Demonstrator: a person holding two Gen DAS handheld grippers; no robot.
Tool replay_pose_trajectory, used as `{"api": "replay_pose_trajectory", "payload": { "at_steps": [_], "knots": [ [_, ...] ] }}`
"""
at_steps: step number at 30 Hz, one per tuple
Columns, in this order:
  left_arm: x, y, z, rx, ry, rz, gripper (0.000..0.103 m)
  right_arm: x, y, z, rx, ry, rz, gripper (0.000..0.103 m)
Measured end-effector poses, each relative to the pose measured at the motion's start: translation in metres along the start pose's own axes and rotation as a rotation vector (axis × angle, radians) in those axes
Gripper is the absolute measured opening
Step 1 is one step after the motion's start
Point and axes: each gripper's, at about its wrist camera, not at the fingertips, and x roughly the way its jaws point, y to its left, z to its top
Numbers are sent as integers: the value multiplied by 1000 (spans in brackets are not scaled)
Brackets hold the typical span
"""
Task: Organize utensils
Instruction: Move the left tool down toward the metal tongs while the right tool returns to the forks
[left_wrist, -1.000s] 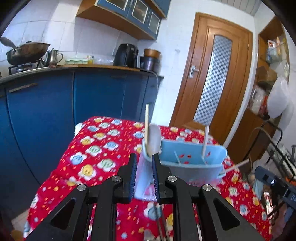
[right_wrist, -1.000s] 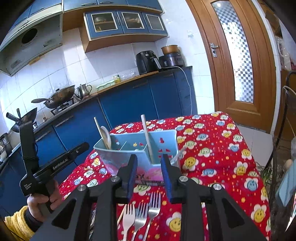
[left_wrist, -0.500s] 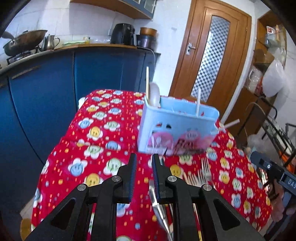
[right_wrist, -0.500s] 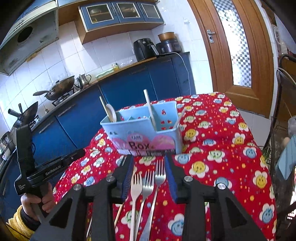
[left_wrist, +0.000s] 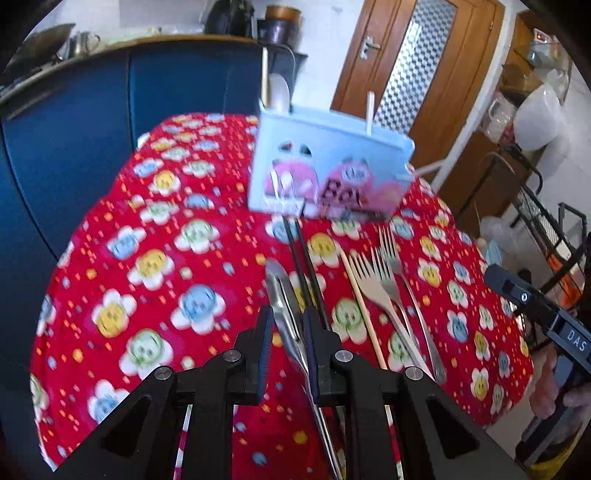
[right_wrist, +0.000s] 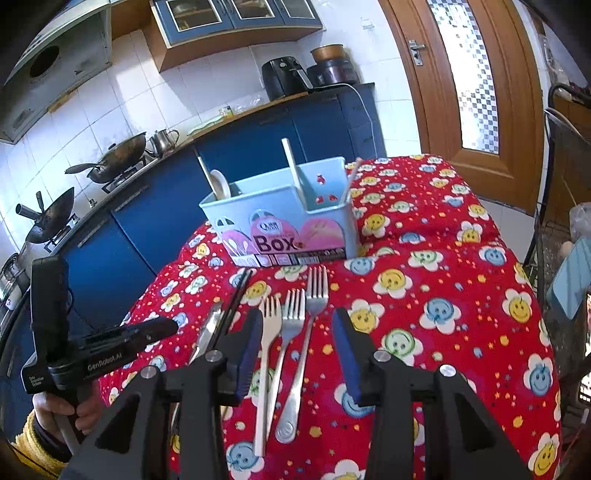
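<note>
Tablecloth (right_wrist: 424, 266), 3 forks (right_wrist: 291, 314) btwn opening jaws

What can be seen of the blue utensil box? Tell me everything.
The utensil box is light blue plastic, rectangular and open-topped, with inner dividers and a pink cartoon label reading "Box". It stands upright on the red flowered tablecloth, beyond the loose forks. A white spoon and pale sticks stand in it. Neither gripper touches it.

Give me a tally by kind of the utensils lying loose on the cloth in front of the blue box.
Forks: 3
Black chopsticks: 2
Knife, blurred: 1
Pale wooden stick: 1
Total: 7
</note>
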Motion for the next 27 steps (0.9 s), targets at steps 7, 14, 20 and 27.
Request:
{"api": "replay_pose_trajectory", "payload": {
  "at_steps": [7, 14, 20, 27],
  "knots": [
    [14, -5, -4, -5, 88, -13, 17, 3, -11, -7, 29, 16, -9, 44],
    [25, -6, -5, -33, 155, -16, 17, 6, -22, -12, 53, 23, -4, 44],
    [28, -10, -2, -33, 185, -17, 17, 5, -28, -13, 67, 22, 0, 44],
    [28, -15, -7, -1, 235, -1, 17, 5, -34, -15, 79, 19, 4, 44]
  ]
}}
